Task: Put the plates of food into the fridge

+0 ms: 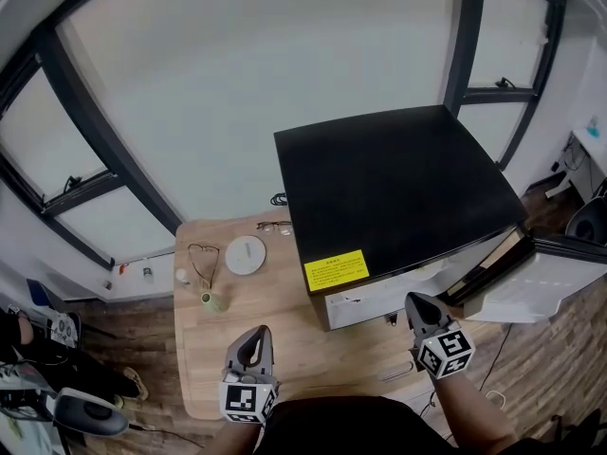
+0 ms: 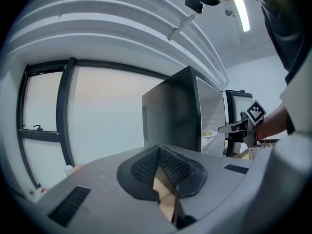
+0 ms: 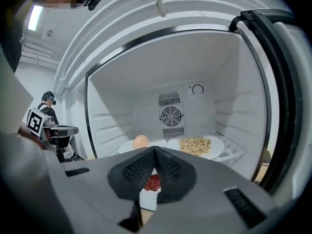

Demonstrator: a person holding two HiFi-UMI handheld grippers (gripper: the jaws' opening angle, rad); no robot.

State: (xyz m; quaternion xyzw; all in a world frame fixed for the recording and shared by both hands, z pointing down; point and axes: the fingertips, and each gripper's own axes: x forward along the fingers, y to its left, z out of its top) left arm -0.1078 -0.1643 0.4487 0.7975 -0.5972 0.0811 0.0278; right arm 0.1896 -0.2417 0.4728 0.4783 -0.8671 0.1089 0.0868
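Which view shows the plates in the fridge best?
The right gripper view: it looks straight into the open fridge, showing the grain plate, the egg plate and a red-bean plate nearest. The left gripper view catches only one plate's edge; the head view shows just the fridge top.

No legible text. A yellow label (image 1: pixel 336 270) sits at the front left corner of the fridge (image 1: pixel 398 188) top; its print is too small to read.

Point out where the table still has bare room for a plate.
The table is bare in front of the fridge, between the left gripper and the right gripper. Its left side is crowded: glasses, a white disc, a small green cup.
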